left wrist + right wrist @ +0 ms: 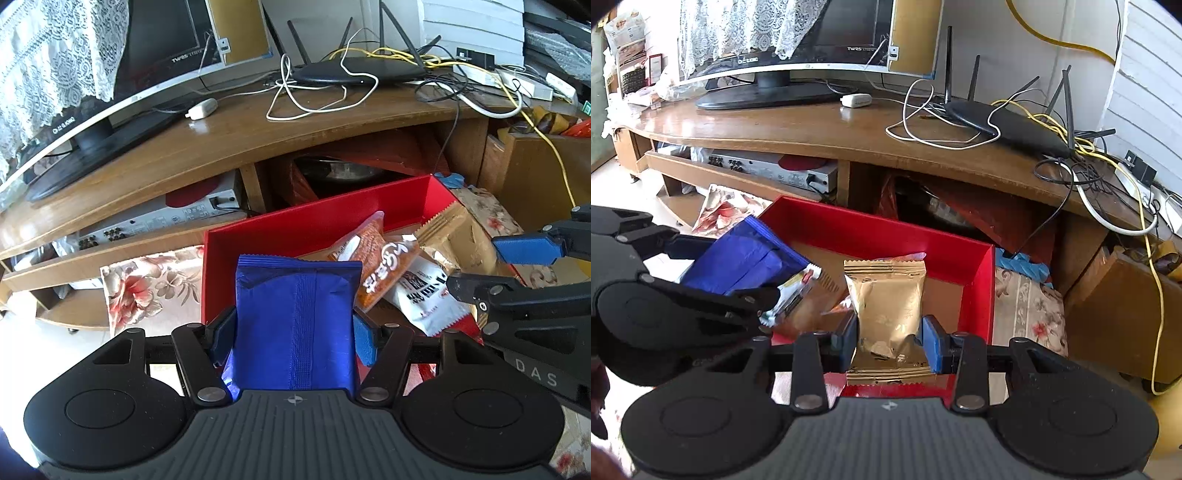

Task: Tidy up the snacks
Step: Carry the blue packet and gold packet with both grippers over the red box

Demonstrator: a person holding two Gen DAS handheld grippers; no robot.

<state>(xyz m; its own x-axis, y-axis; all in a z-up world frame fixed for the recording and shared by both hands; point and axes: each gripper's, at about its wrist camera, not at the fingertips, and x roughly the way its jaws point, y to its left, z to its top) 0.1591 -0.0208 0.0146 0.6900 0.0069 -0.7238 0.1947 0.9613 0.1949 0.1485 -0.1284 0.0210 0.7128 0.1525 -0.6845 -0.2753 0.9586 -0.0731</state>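
Left claw grips a blue snack packet by its sides, held above the near-left corner of the red box. Right claw, narrow, pinches a gold packet over the box's near-right part (print on it unreadable). "DAS" shows on the right claw body in the left view. In the box: an orange packet and a white packet. Beyond, the wooden counter carries a monitor marked "TWRS" and a router.
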